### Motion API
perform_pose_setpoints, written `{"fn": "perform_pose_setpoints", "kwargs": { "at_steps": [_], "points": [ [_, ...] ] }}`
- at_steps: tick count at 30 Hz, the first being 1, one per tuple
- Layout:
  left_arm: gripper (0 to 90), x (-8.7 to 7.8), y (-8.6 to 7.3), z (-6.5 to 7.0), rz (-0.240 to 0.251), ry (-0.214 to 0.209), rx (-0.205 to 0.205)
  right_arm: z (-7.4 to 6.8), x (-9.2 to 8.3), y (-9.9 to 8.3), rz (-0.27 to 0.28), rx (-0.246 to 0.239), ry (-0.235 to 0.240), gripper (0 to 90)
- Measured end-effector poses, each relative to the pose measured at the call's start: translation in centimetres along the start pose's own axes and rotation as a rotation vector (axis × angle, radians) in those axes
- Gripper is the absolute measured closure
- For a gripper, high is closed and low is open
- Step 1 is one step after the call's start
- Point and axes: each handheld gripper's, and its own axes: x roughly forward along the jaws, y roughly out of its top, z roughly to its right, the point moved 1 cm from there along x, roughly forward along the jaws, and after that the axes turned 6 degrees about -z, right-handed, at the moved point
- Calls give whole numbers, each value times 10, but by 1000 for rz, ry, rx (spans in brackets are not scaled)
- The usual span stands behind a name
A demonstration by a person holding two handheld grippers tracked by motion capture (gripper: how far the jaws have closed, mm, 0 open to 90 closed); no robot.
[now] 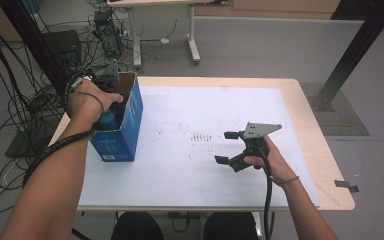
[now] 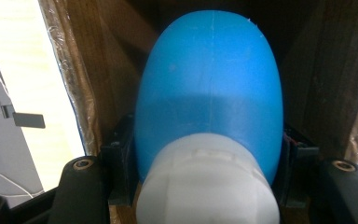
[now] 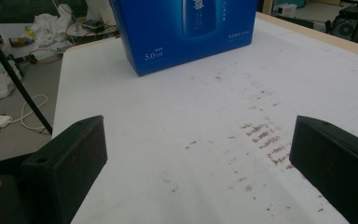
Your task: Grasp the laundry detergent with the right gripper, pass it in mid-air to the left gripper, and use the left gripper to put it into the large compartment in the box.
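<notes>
**Q:** Where are you working?

**Me:** Grey floor and tangled black cables surround a light wooden table (image 1: pixel 330 165) topped with a white mat (image 1: pixel 205 110) that carries a patch of small brown marks near its middle. A second desk stands farther back.

**Q:** What is the biggest thing on the mat?

**Me:** An upright blue cardboard box (image 1: pixel 122 132), open at the top, at the mat's left edge. In my right gripper view it stands at the far end of the mat with white print on its side (image 3: pixel 186 32).

**Q:** What is your left side doing?

**Me:** My left hand (image 1: pixel 87 100) reaches over the box's open top, and my left gripper (image 2: pixel 209 175) points down into it, between brown cardboard walls. Its jaws are clenched on a blue bottle (image 2: pixel 209 88) with a white cap (image 2: pixel 207 182), one black pad pressed against each side of the bottle just above the cap. The bottle sits inside the box; from the high view a bit of blue (image 1: pixel 109 119) peeks out below my hand.

**Q:** And your right side?

**Me:** My right gripper (image 1: pixel 227 147) is over the mat's right half, well apart from the box. Its jaws are spread wide and released, with bare mat between them (image 3: pixel 198 154).
</notes>
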Motion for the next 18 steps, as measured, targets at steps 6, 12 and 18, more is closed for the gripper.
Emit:
{"fn": "perform_pose_setpoints", "kwargs": {
  "at_steps": [6,12,18],
  "points": [
    [378,0,0,-1,1,-3,-3,0,0,1,-1,-1,2,38],
    [378,0,0,-1,1,-4,-5,0,1,2,-3,-4,2,38],
    [378,0,0,-2,0,-7,-8,1,1,2,-5,-5,1,38]
  ]
}}
